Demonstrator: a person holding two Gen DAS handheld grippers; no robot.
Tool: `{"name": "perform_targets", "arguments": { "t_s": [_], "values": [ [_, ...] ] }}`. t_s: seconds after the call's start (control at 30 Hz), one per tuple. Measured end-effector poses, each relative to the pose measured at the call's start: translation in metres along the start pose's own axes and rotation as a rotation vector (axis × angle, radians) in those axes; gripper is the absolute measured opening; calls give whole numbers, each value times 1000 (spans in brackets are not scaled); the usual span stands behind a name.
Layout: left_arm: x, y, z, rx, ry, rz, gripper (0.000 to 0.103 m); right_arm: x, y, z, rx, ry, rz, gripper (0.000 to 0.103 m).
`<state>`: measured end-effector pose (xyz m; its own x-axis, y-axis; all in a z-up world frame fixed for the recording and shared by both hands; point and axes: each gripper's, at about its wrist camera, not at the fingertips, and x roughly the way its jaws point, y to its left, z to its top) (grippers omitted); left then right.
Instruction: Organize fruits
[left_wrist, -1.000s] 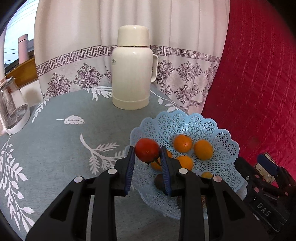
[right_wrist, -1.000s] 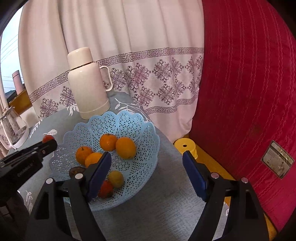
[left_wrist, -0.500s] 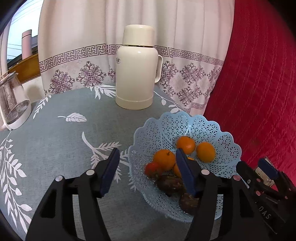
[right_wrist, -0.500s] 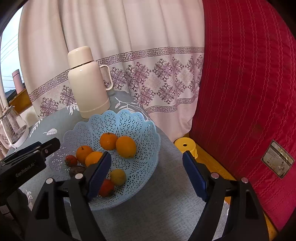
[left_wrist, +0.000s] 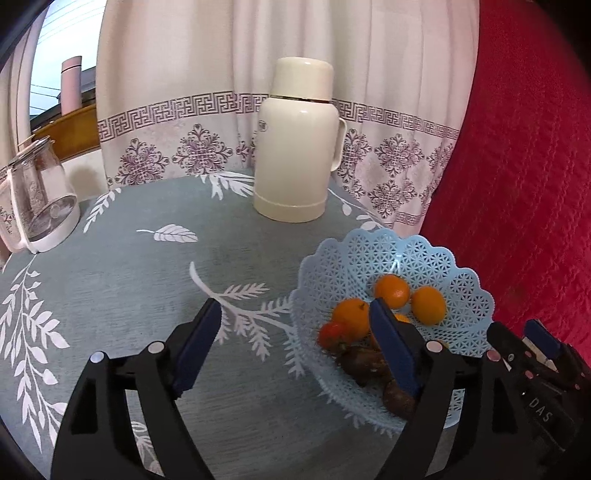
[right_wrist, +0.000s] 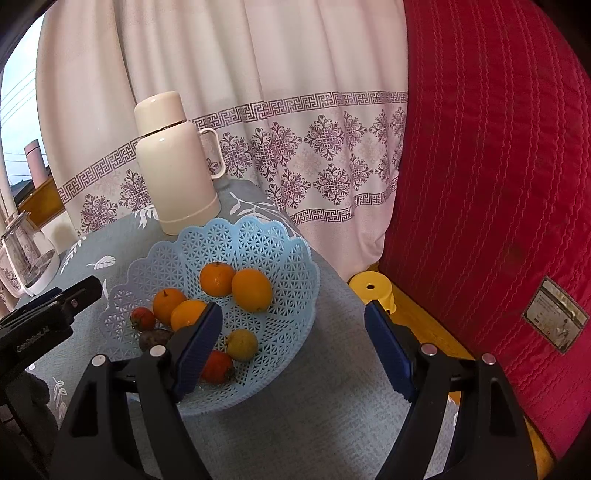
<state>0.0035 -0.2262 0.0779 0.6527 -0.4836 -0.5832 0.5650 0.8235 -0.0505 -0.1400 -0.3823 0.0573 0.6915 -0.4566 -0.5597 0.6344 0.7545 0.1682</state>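
Observation:
A pale blue lattice basket (left_wrist: 461, 295) (right_wrist: 280, 258) stands at the table's right edge. It holds several oranges (left_wrist: 428, 304) (right_wrist: 252, 288), a small red fruit (left_wrist: 330, 334) (right_wrist: 142, 318), dark brown fruits (left_wrist: 360, 363), a yellowish fruit (right_wrist: 242, 344) and a second red fruit (right_wrist: 217, 366). My left gripper (left_wrist: 295, 347) hovers just left of the basket, its jaws opening with nothing between them. Near the basket's front right, my right gripper (right_wrist: 293, 349) stands open and empty over the cloth.
A cream thermos flask (left_wrist: 299, 147) (right_wrist: 177, 166) stands behind the basket. A glass kettle (left_wrist: 37, 199) sits at the table's far left. The leaf-patterned grey cloth (left_wrist: 147, 280) covers the table. A red quilted cushion (right_wrist: 498, 184) and a yellow stool (right_wrist: 371, 290) lie to the right.
My left gripper let go of the small red fruit, which now lies at the basket's left side. Its jaws spread wide and it drew back a little. The right gripper stayed still.

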Motion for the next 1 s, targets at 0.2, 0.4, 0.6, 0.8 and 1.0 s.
{"name": "perform_targets", "arguments": {
  "t_s": [0.2, 0.4, 0.6, 0.8, 1.0],
  "values": [
    [-4, 15, -2, -36, -1, 35, 96, -2, -3, -1, 5, 3, 3, 82],
    [-9, 20, -5, -41, 2, 77, 100, -7, -6, -1, 4, -1, 11, 88],
    [-18, 13, -9, 2, 2, 90, 100, -12, -12, -4, 15, 28, 63, 91],
    [-35, 2, -11, 41, -30, 86, 100, -23, -16, -6, 19, 22, 78, 91],
    [-50, -8, -15, 66, -46, 66, 100, -34, -16, -8, 1, 13, 83, 91]
  ]
}}
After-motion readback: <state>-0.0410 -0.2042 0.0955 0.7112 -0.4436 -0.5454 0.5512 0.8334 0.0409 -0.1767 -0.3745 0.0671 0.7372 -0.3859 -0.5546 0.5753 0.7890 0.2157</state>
